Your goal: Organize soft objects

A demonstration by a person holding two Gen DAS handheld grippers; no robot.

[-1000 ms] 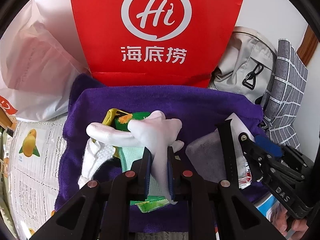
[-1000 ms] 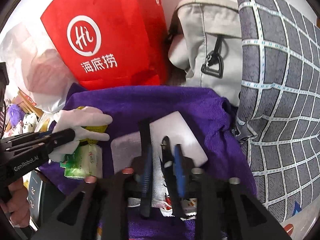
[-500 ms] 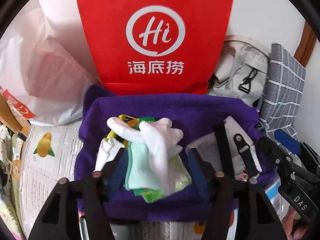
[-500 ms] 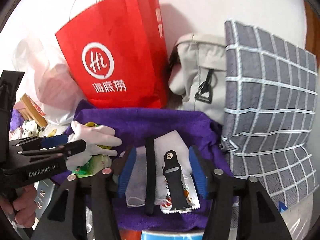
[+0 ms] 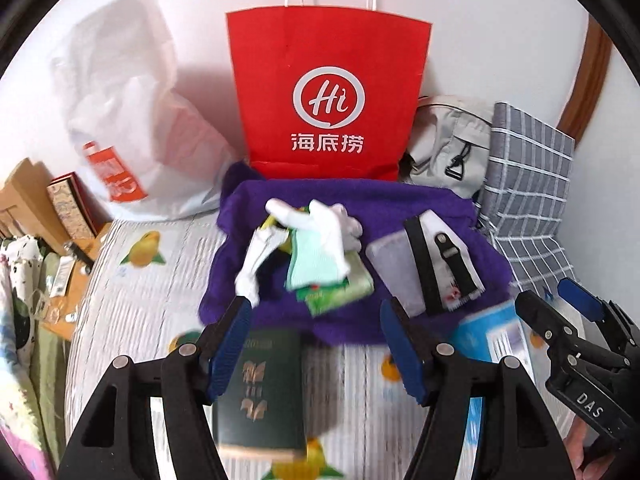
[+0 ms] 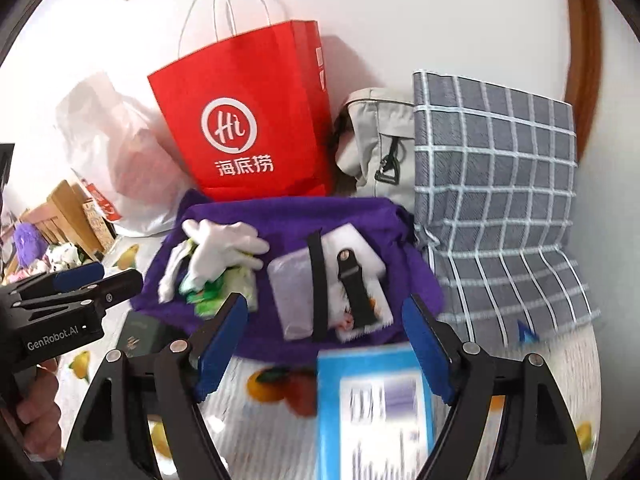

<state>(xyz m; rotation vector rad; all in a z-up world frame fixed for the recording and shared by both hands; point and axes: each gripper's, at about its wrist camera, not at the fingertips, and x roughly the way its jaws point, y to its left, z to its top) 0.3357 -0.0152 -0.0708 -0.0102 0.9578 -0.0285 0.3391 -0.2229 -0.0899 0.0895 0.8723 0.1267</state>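
A purple towel (image 5: 360, 200) (image 6: 280, 216) lies on the bed in front of a red paper bag. On its left side a white glove (image 5: 324, 216) (image 6: 224, 240) rests over a mint cloth (image 5: 312, 260) and a green tissue pack (image 5: 344, 292). On its right side lie flat white and grey packets (image 5: 388, 260) (image 6: 288, 292) crossed by a black strap (image 5: 452, 252) (image 6: 352, 288). My left gripper (image 5: 316, 344) is open and empty, in front of the towel. My right gripper (image 6: 324, 344) is open and empty too, also in front of the towel.
A red "Hi" paper bag (image 5: 328, 92), a white plastic bag (image 5: 128, 120), a beige backpack (image 5: 452, 140) and a grey checked cushion (image 6: 492, 200) stand along the wall. A dark green booklet (image 5: 264, 388) and a blue box (image 6: 376, 408) lie on the fruit-print sheet (image 5: 140, 320).
My left gripper let go of the white glove, my right gripper opened off the packets, and both pulled back from the towel toward the front.
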